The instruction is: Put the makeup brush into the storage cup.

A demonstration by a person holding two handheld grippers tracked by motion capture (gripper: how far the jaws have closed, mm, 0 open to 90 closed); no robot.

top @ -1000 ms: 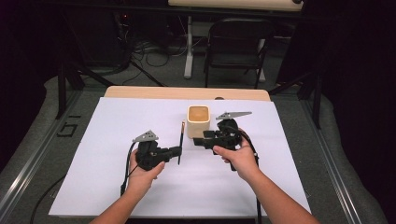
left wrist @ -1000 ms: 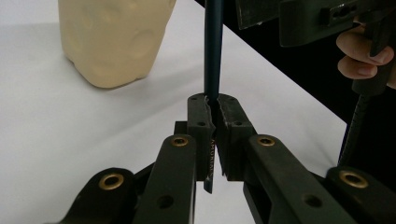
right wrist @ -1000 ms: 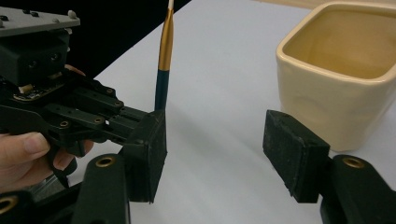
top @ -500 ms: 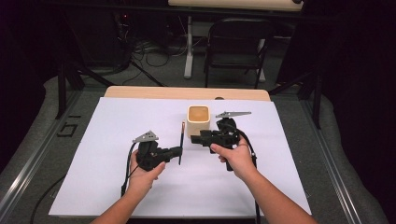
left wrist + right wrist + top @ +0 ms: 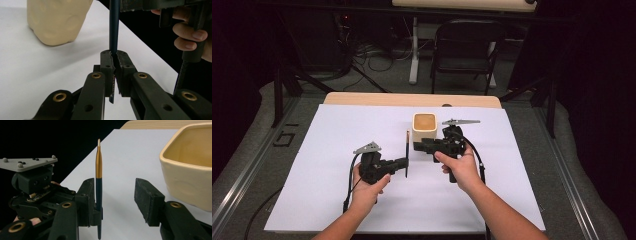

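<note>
The left gripper (image 5: 404, 162) is clamping a dark pen (image 5: 407, 152) crosswise between its jaws. The right gripper (image 5: 418, 146) is standing apart-jawed just beside the pen, near the cream cup (image 5: 424, 127).

Left claw (image 5: 404, 162) clamped tight, right claw (image 5: 416, 146) spread wide, both facing inward.

My right claw (image 5: 418, 146) is lower and more to the left than it is a moment before. It moves away from the side of the cream cup (image 5: 424, 126) and comes toward my left claw (image 5: 404, 162). My right hand (image 5: 458, 161) slides down and left with it. Now my right claw's two black tips sit open on either side of the paintbrush (image 5: 98, 185), close to my left claw, which pinches the brush. The gap between my two claws gets much smaller.
</note>
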